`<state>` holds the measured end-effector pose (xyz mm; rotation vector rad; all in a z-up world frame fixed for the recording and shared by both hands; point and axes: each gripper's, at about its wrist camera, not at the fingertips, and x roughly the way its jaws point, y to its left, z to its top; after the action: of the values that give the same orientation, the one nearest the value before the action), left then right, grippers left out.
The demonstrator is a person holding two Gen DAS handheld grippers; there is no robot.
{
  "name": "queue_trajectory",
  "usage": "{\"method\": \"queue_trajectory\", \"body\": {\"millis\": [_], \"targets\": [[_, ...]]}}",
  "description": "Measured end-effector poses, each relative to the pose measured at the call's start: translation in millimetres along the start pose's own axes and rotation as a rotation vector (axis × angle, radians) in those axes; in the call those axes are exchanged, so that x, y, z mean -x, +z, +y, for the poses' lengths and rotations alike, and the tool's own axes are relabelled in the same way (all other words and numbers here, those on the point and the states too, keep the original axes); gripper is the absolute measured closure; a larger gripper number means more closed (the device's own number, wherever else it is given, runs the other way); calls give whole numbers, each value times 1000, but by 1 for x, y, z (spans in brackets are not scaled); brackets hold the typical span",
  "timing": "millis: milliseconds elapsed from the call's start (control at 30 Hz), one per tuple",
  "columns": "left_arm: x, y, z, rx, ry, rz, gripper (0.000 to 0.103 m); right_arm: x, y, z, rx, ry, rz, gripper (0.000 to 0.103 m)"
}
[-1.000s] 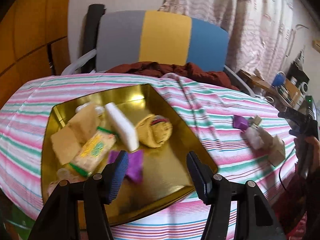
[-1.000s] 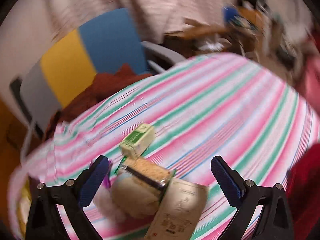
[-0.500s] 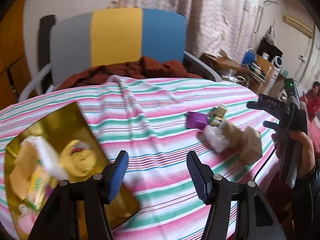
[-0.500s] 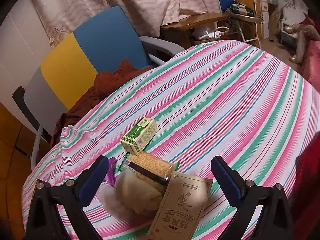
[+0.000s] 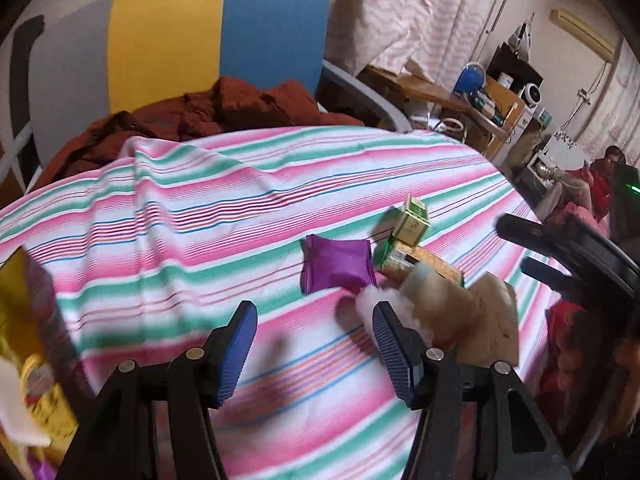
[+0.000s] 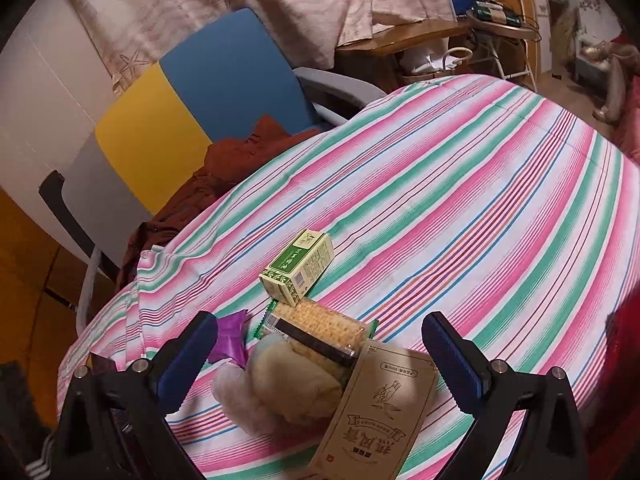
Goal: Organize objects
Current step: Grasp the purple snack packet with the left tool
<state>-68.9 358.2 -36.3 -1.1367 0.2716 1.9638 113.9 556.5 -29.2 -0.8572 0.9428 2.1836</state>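
A small heap lies on the striped tablecloth [image 6: 460, 208]: a green box [image 6: 298, 266], a cracker pack [image 6: 316, 330], a purple packet [image 5: 336, 266], a beige plush toy [image 6: 292, 384] and a brown paper box [image 6: 380, 412]. My right gripper [image 6: 320, 356] is open, its fingers straddling the heap just above it. My left gripper [image 5: 314, 344] is open over bare cloth, the purple packet just beyond its right finger. The right gripper's black frame [image 5: 572, 264] shows in the left wrist view. The gold tray [image 5: 24, 340] with several items sits at the far left edge.
A grey, yellow and blue chair [image 5: 172, 48] with a rust-red garment [image 5: 224, 112] stands behind the table. A wooden desk [image 6: 420, 36] with clutter and curtains lie beyond. A person in red [image 5: 608, 184] sits far right. The cloth's right half holds nothing.
My left gripper has swung right, away from the gold tray, and come close to the heap. The right gripper has steadied over the heap and barely moved.
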Motion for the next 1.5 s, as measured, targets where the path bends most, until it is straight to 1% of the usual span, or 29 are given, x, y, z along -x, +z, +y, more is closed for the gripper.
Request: {"method": "queue_trajectory", "body": {"millis": [100,167,200,267,367,500,567,633,667,700,900,1000,1067,1133,1167,1267,1333,1367,1400,1433,1467,1500], "targets": [[-22,12,-7,-30,-5,22,43,0,1,-2,-12,16,7,0],[-34,18,-13,-67,-15,28,43,-1,1,-1,-15,27,11,0],[-41,22,-17,-85,-7,35,43,-1,0,-1,-16,30,14,0],[-53,27,-20,-95,-35,57,43,-2,1,-1,-20,40,20,0],[-72,32,-24,-105,-44,96,43,-3,0,-1,-20,47,26,0],[-92,34,-31,-131,-41,125,43,-5,0,-1,-23,56,38,0],[-100,33,-31,-140,-24,134,47,-6,0,-2,-25,53,40,0],[-100,32,-26,-135,-29,112,48,-7,0,-3,-29,54,43,0],[-99,31,-22,-125,-30,102,53,-7,0,-3,-28,53,42,0],[-97,31,-19,-116,-27,95,55,-7,0,-2,-24,50,41,0],[-79,16,4,-92,41,70,56,-6,-1,2,5,40,37,0],[-71,7,8,-98,51,72,56,-7,-1,2,9,26,34,0],[-67,2,8,-105,51,73,54,-7,-1,2,11,17,35,0],[-66,-1,8,-105,38,81,46,-8,-1,2,13,9,35,0],[-67,-2,8,-101,32,95,45,-8,-1,2,16,3,34,0],[-69,1,6,-97,31,120,44,-9,-1,1,14,-5,37,0],[-69,2,2,-119,30,129,44,-9,-1,0,9,-6,40,0],[-70,1,0,-139,51,131,44,-9,-1,0,8,-5,40,0],[-71,1,0,-145,55,133,43,-9,-1,0,6,-3,40,0],[-75,0,0,-151,56,148,43,-9,-1,0,7,-2,39,0],[-81,-1,0,-155,73,174,43,-9,-1,0,8,-1,39,0],[-85,-3,2,-153,84,181,43,-9,-1,1,9,0,40,0]]}}
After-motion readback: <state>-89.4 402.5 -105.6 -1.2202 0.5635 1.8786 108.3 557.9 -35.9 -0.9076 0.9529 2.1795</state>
